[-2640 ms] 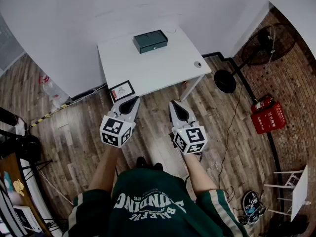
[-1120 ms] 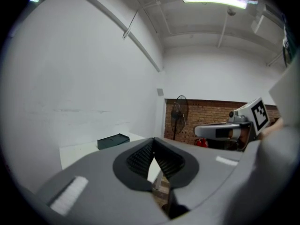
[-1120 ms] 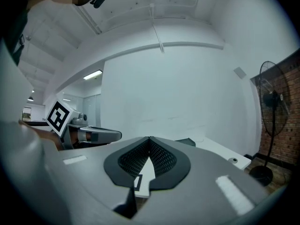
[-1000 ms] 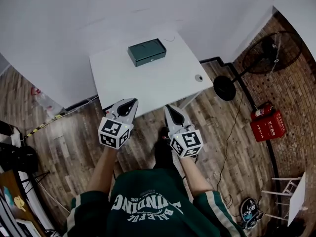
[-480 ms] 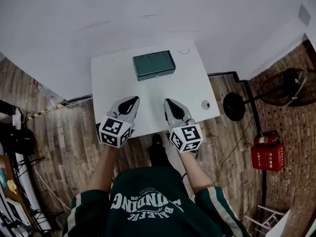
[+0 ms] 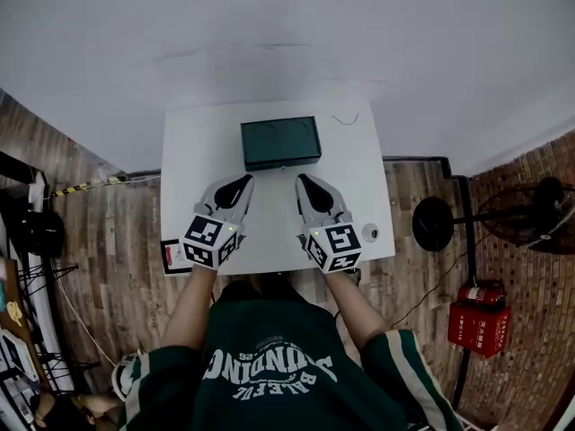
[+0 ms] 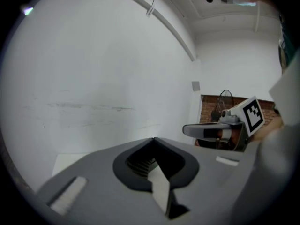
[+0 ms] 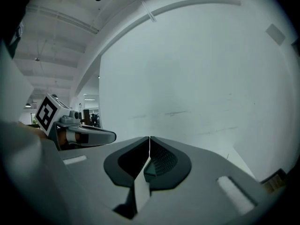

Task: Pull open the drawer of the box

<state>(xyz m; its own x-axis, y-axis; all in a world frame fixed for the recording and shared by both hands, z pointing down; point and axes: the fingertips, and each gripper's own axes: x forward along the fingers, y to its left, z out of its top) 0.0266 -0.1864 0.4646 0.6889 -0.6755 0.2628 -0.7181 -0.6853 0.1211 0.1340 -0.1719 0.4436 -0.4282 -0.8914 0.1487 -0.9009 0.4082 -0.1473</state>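
Since I am not yet at the green box [image 6: 280, 143], I hold my left claw [image 6: 243, 181] and right claw [image 6: 302, 181] pinched together, empty, side by side short of it.

Your left hand-held gripper [image 6: 244, 180] and right hand-held gripper [image 6: 301, 180] have matt grey plastic shells, smooth outside, with darker ribbed faces inside the jaws. The tabletop [image 6: 198, 151] is a smooth white surface with a low sheen. The box [image 6: 280, 142] is dark green with a slightly glossy top; you cannot tell whether it is metal or plastic. The floor [image 6: 99, 232] is worn brown wood plank, the wall [image 6: 269, 25] is matt white paint with faint scuffs, and your shirt [image 6: 269, 366] is green cloth.
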